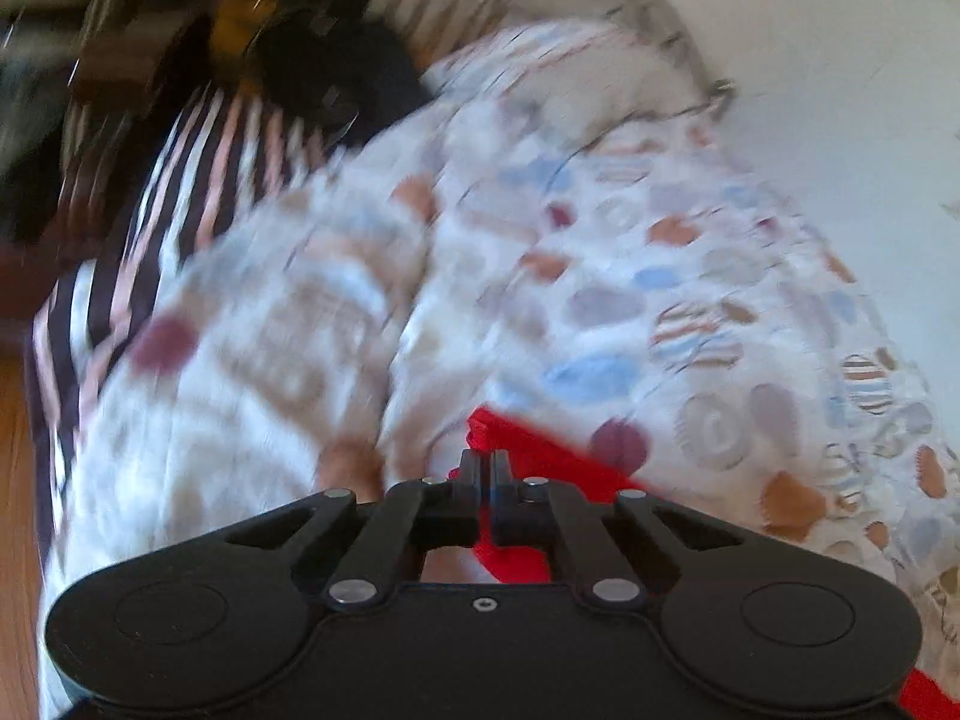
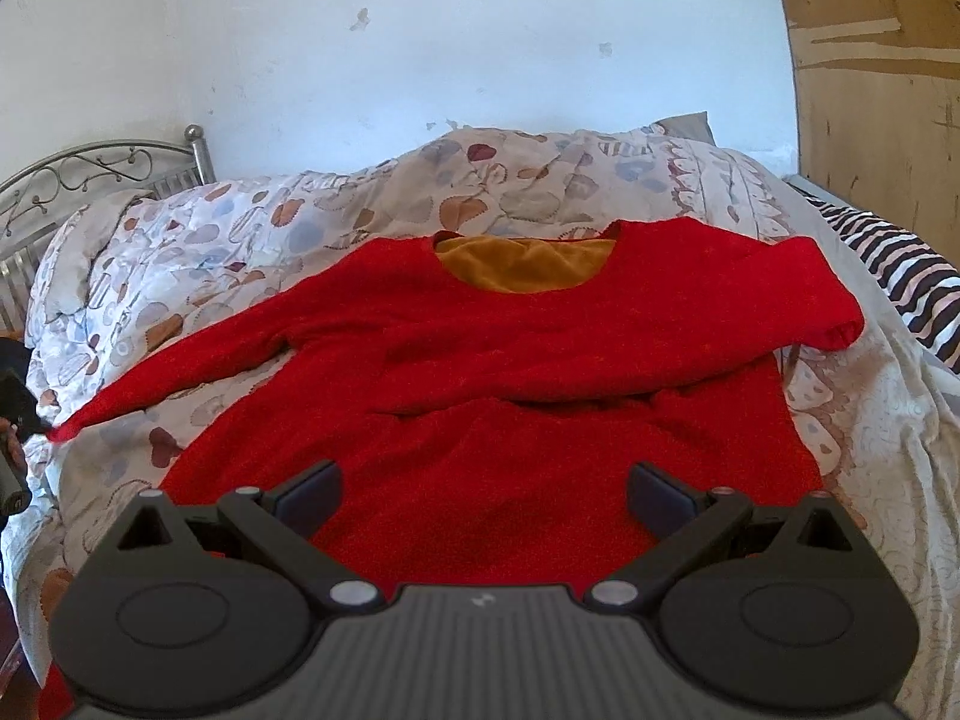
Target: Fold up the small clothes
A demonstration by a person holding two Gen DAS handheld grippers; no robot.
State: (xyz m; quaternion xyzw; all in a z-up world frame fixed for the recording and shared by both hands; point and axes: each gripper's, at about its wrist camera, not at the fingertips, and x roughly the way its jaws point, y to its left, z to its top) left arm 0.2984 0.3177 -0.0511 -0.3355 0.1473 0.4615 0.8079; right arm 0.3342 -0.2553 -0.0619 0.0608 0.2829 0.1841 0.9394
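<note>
Red sweater (image 2: 480,360) is spread flat on the patterned duvet (image 2: 240,240), right sleeve folded across the chest. Left gripper (image 1: 485,462) is clamped tight on the left sleeve's cuff (image 1: 522,438), while the right gripper (image 2: 483,489) hovers over the hem, jaws wide apart.

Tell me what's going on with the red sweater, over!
Left gripper jaws shut on red sweater's sleeve end. Right gripper jaws open over its hem, nothing held. One sleeve already folded across chest, other stretched out on quilt. Nothing blocking.
</note>
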